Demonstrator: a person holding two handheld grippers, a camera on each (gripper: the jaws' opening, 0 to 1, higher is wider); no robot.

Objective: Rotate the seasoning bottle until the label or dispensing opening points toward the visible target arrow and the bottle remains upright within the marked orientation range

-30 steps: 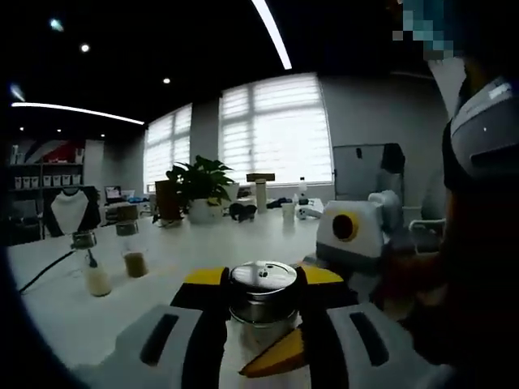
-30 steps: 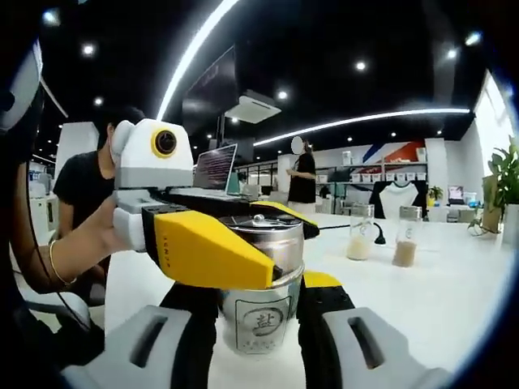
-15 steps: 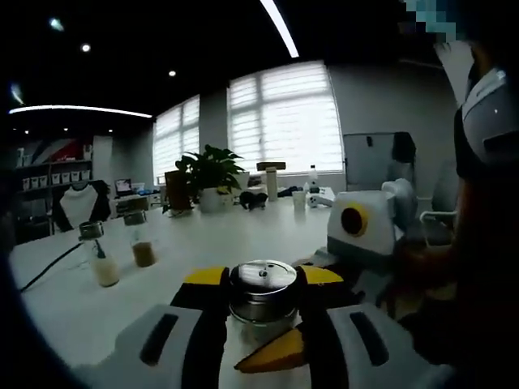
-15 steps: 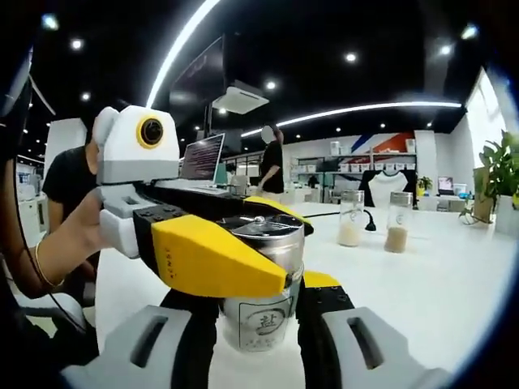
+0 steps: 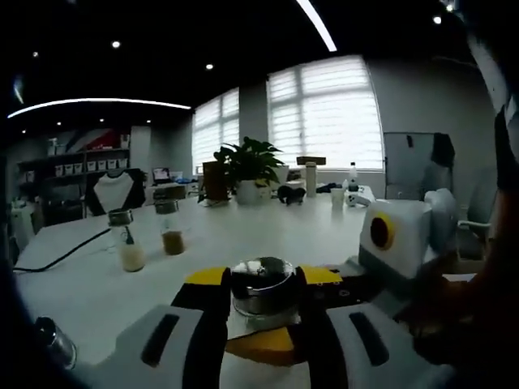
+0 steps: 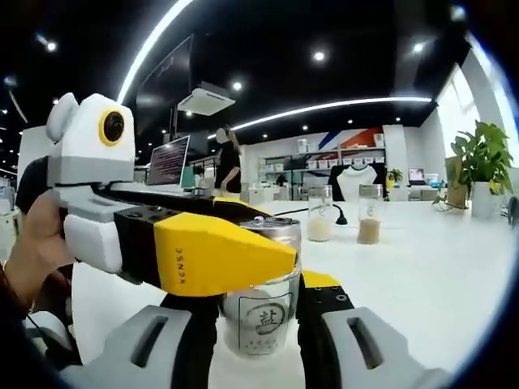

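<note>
Seasoning bottle (image 6: 261, 312): clear glass body, brushed-steel cap, square printed label; stands upright on the white desk (image 6: 438, 275).

- Left gripper (image 5: 259, 285): yellow-tipped black fingers (image 5: 206, 284) closed on the steel cap (image 5: 261, 277), one at each side. High grip, judged to serve as the turning hold about the bottle's vertical axis.
- Right gripper (image 6: 258, 318): fingers (image 6: 323, 296) flank the glass body below the cap, close against it at both sides. Low grip, judged to steady the base and keep the bottle vertical during rotation. Firm pinch or light contact: cannot tell.
- Left gripper seen from the right gripper view: crosses above the label, yellow fingertip (image 6: 219, 258) covering the front of the cap.
- Label (image 6: 265, 319): faces the right gripper camera.
- Target arrow and orientation marks: not discernible near the bottle; remaining rotation cannot be judged.
- Two small glass jars (image 6: 319, 214) with pale and brown contents: well behind the bottle, apart from it, outside the working zone.
- Potted green plant (image 5: 247, 166): far behind the bottle, near the windows.

Risk, as judged: tilt of the bottle if the two grips turn off-axis.
</note>
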